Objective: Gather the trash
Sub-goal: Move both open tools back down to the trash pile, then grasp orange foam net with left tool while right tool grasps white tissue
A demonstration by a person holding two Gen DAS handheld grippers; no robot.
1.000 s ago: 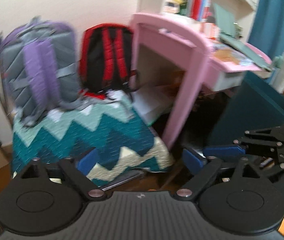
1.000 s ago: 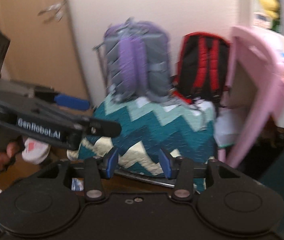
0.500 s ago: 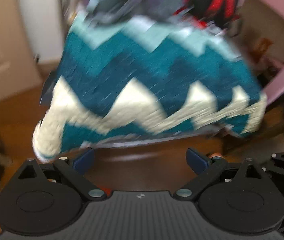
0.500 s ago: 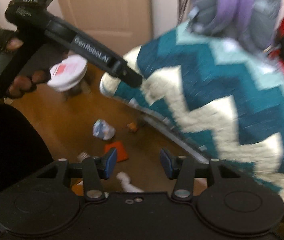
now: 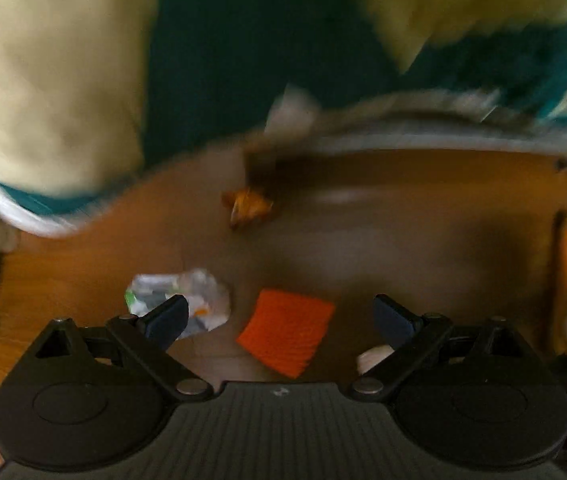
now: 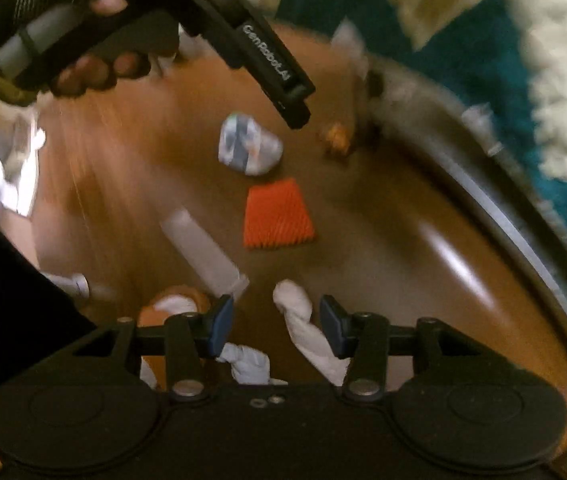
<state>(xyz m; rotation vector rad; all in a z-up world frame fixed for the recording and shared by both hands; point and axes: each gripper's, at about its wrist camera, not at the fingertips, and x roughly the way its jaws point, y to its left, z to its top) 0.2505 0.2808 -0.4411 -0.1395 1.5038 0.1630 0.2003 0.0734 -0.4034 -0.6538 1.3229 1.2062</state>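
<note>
Left gripper (image 5: 277, 318): we note black body, dark blue pads.
Right gripper (image 6: 274, 324): black linkage, silver screws.
Hand (image 6: 63, 40): black mesh fingerless glove.

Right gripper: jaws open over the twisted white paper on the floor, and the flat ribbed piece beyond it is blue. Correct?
Not quite: the flat ribbed piece is orange, not blue, as the right wrist view shows. The rest holds: the right gripper has its jaws open, with the twisted white paper on the floor between them.
</note>
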